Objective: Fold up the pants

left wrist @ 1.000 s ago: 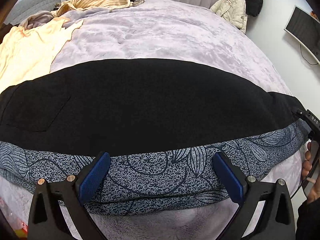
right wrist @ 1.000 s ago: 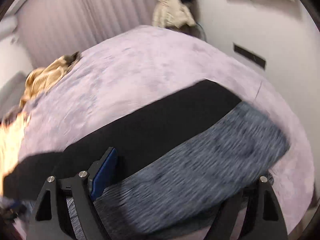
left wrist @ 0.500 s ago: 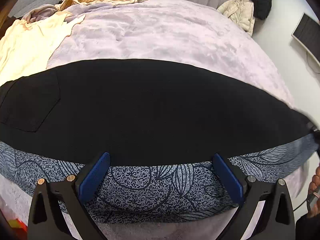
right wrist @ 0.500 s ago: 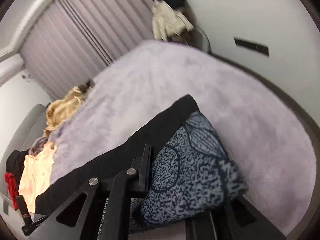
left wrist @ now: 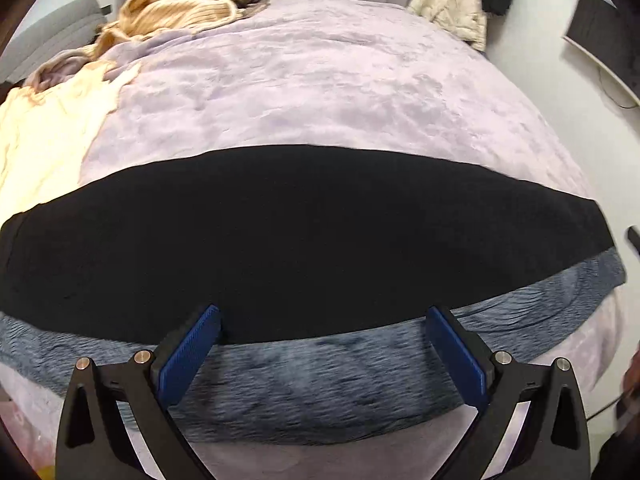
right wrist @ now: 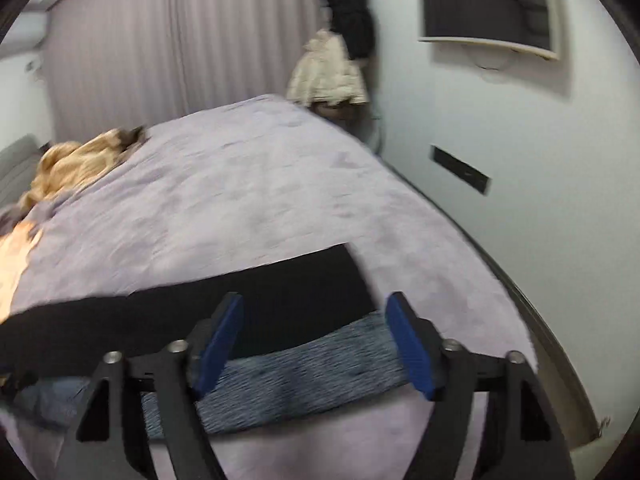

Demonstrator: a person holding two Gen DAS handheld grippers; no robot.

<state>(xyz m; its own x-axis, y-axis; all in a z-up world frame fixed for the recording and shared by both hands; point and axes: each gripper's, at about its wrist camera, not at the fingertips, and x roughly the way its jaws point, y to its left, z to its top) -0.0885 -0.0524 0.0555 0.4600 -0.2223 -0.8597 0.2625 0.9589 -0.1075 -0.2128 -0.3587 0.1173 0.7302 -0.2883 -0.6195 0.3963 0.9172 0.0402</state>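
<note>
The pants (left wrist: 304,240) lie folded lengthwise along the bed's (left wrist: 320,88) near edge; with the left gripper (left wrist: 320,354) spread empty and the right gripper (right wrist: 314,346) opening empty, next pinch the leg end squarely.

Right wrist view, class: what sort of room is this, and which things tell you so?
Most likely a bedroom: a wide bed under a lilac cover, a wall-mounted screen facing it, and closed curtains behind, with jackets hung in the corner.
</note>
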